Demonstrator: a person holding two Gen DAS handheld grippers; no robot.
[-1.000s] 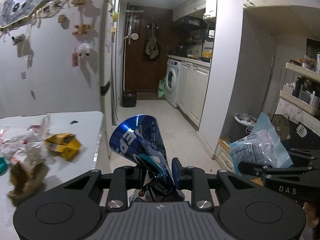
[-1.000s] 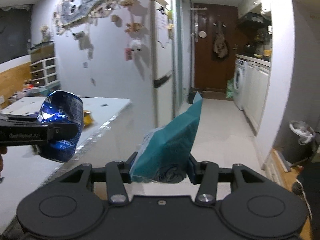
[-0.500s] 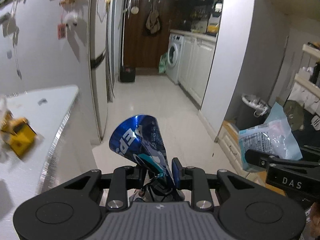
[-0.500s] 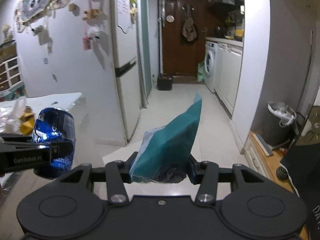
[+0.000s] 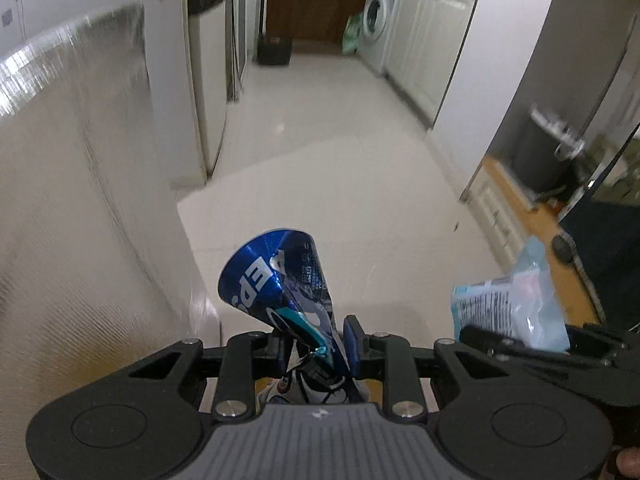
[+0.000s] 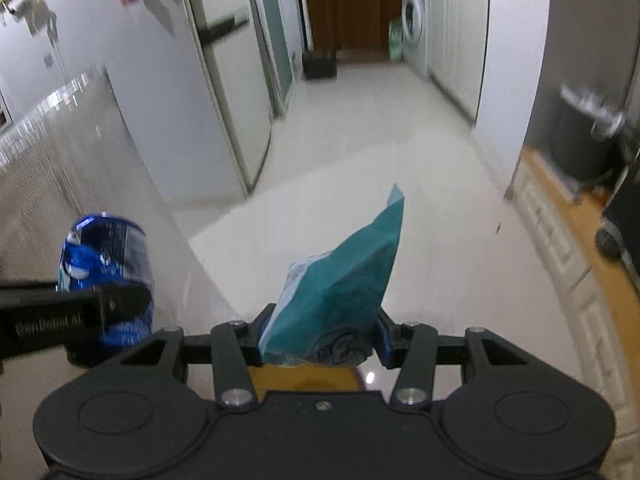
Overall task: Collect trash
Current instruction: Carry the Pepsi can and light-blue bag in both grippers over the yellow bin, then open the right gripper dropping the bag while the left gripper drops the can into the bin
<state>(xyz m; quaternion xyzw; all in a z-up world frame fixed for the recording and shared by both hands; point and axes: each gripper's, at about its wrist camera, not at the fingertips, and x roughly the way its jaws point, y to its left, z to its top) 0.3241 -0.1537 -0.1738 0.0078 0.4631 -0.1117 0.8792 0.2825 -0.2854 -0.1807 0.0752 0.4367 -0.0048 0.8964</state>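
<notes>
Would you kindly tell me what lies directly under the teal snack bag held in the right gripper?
Under the teal snack bag, clamped in the right gripper, a yellow-brown surface shows beside glossy white floor. The gripper's black body covers the rest, so what it is cannot be told.

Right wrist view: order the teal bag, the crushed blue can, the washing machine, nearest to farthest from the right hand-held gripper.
1. Teal bag, clamped in the right hand-held gripper.
2. Crushed blue can, left, in the other gripper.
3. Washing machine, far down the hall, right side.
</notes>
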